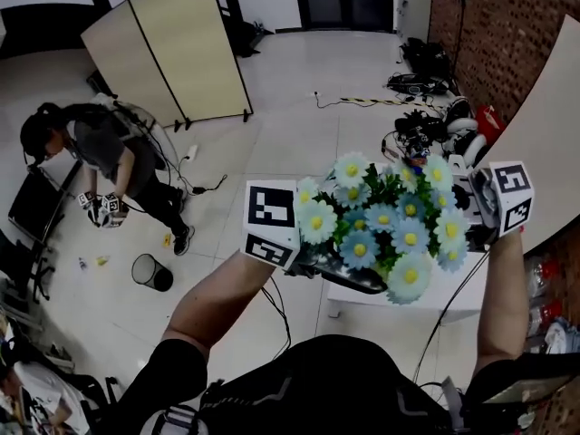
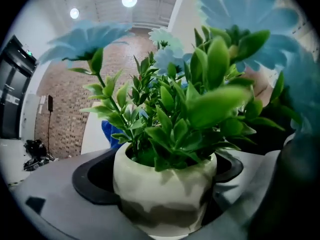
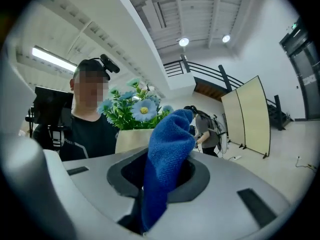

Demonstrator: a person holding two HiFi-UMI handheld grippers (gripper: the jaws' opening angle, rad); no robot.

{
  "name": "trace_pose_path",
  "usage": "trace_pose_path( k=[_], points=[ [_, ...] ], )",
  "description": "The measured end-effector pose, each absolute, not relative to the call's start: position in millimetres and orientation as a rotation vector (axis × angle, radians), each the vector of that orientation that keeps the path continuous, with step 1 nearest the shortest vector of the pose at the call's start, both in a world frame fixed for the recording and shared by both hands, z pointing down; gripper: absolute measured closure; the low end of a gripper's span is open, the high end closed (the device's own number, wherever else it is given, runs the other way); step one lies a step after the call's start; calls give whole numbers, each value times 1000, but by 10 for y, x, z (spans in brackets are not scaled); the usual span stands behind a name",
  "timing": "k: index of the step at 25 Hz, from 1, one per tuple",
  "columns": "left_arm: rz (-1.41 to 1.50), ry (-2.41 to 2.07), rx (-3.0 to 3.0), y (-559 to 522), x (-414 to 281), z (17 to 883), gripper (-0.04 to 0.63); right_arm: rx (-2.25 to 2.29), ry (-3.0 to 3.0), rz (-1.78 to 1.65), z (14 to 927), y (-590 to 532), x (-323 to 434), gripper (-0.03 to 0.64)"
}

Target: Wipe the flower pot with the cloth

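Two hand-held grippers up: left hand-held gripper (image 2: 165, 204) clamped on white flower pot (image 2: 150, 174) of blue daisies, right hand-held gripper (image 3: 160, 184) pinching blue cloth (image 3: 167, 149) near it, above worktop (image 1: 349, 299).

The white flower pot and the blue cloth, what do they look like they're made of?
The round cream-white flower pot looks like glazed ceramic: smooth, softly shiny, with a thick rounded rim; coated plastic is possible. The blue cloth looks like microfibre: fuzzy matte pile, folding limply.
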State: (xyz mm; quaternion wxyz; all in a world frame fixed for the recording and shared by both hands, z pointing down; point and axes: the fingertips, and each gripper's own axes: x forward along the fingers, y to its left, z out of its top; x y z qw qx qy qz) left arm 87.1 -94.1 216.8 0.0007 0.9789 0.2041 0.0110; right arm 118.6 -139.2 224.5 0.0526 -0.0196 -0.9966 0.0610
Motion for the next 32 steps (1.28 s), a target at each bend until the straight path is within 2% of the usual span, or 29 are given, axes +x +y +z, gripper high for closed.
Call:
trace_pose_path(
  k=[11, 18, 23, 28, 32],
  points=[
    [115, 484, 3089, -1229, 1055, 2341, 49, 104, -3019, 184, 2302, -1190, 1464, 540],
    [112, 150, 3029, -1787, 1044, 2380, 49, 344, -2984, 177, 2314, -1143, 1179, 540],
    [57, 95, 3006, -1918, 1091, 2298, 49, 418, -3007, 184, 2228, -1140, 998, 540],
    [-26, 36, 3015, -1949, 1081, 2162, 49, 702, -3088, 187, 2277, -1185, 1371, 540],
    [-103, 28, 3029, -1937, 1122, 2011, 49, 953, -3171, 362, 2641, -1440, 1777, 540]
  ],
)
